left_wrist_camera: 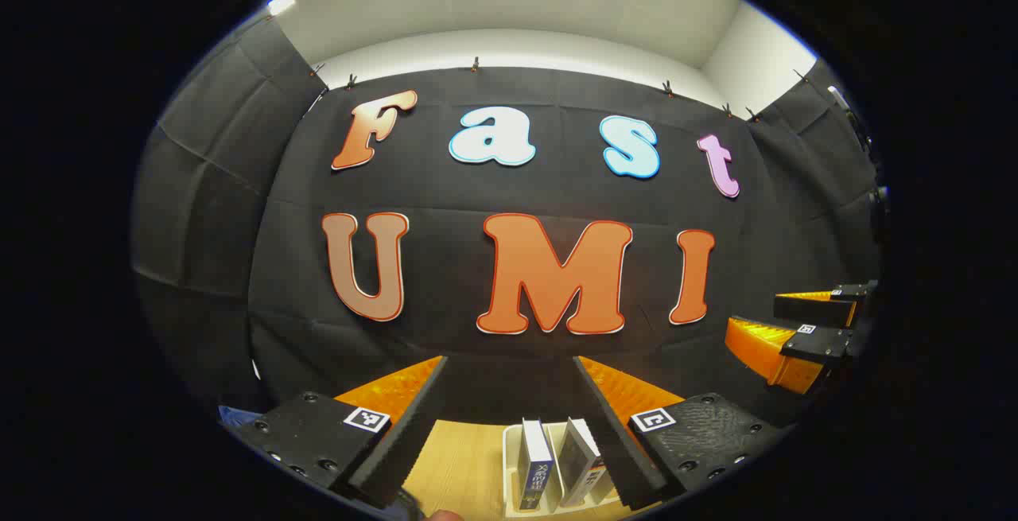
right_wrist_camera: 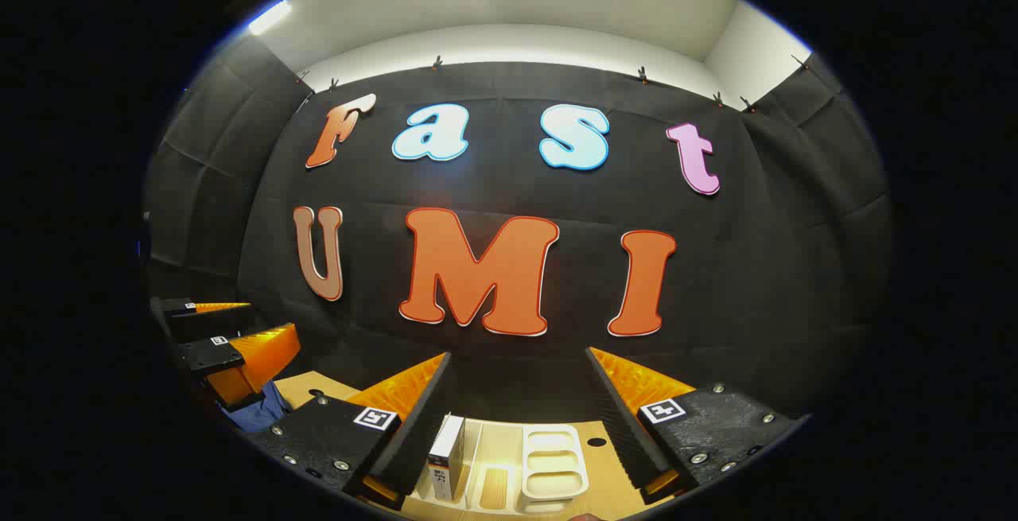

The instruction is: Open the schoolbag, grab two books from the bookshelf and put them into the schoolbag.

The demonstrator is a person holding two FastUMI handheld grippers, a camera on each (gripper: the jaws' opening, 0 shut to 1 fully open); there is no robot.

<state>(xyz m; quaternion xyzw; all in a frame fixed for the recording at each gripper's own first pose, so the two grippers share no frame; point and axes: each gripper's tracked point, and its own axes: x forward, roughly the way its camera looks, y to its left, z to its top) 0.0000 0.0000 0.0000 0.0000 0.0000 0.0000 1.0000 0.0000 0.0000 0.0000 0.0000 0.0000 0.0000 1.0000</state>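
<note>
Both grippers, left gripper (left_wrist_camera: 509,425) and right gripper (right_wrist_camera: 521,414), fingers spread, empty. Two upright books (left_wrist_camera: 557,461) unpicked in white plastic bookshelf rack (right_wrist_camera: 553,457) on wooden table (left_wrist_camera: 465,457).

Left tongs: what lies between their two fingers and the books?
In the left gripper view, the open left tongs hover above the books in the white bookshelf; nothing lies between.

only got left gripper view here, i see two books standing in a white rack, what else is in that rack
observer: In the right gripper view the rack has three shallow moulded slots beside the books, with nothing in them.
operator: right gripper holding anything
observer: No. The right gripper is open, fingers wide apart, with a book ahead between them.
operator: anything else on the table
observer: A small dark hole in the table, just right of the rack.
</note>
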